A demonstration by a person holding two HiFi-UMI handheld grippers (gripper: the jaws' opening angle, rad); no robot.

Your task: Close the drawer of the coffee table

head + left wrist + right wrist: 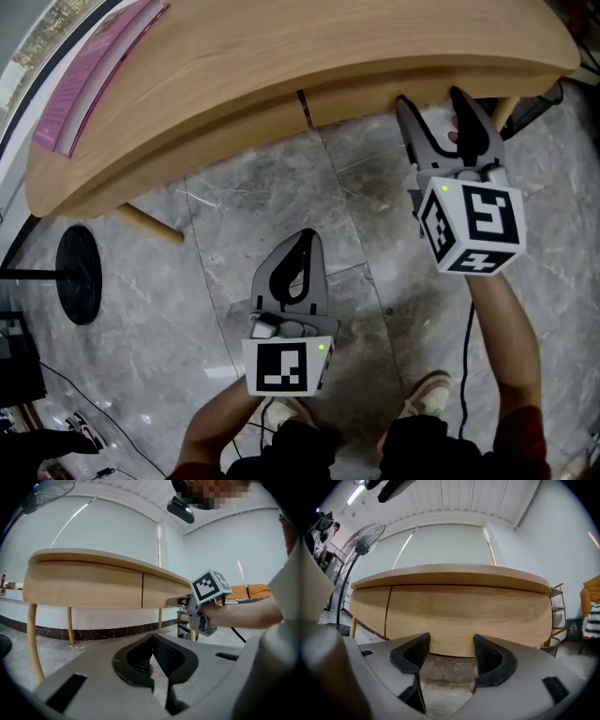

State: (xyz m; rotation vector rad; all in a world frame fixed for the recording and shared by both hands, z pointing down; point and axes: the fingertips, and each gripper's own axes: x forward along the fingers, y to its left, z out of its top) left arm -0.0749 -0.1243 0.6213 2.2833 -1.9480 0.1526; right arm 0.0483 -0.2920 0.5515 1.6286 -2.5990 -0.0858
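Note:
The curved wooden coffee table (234, 56) fills the top of the head view. Its edge carries two drawer fronts, split by a dark seam (305, 108). My right gripper (433, 101) is open, and its fingertips (405, 103) are at the right drawer front (394, 94). In the right gripper view that drawer front (464, 613) spans the frame just beyond my open right gripper (451, 641). It looks about level with the front beside it. My left gripper (304, 239) is shut on nothing and hangs over the floor, short of the table. In the left gripper view my left gripper (152, 644) has its pads pressed together.
A pink book (94, 66) lies on the tabletop's far left. A slanted table leg (150, 223) and a black round fan base (80, 274) stand on the grey marble floor at left. A metal rack (555, 616) stands by the table's right end. The person's shoes (427, 394) are below.

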